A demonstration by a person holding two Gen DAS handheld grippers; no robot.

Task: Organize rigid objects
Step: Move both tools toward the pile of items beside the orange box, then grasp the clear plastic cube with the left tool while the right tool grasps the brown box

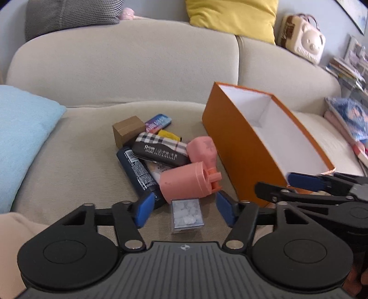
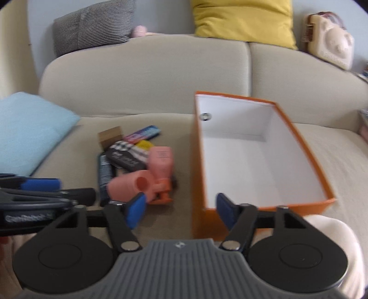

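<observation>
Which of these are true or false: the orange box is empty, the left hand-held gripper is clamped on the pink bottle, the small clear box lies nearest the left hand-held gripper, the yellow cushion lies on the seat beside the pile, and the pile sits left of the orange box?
1. The orange box is empty. True: only its white inside shows.
2. The left hand-held gripper is clamped on the pink bottle. False: its jaws stand open, gripping nothing.
3. The small clear box lies nearest the left hand-held gripper. True.
4. The yellow cushion lies on the seat beside the pile. False: it sits up on the sofa back.
5. The pile sits left of the orange box. True.
</observation>
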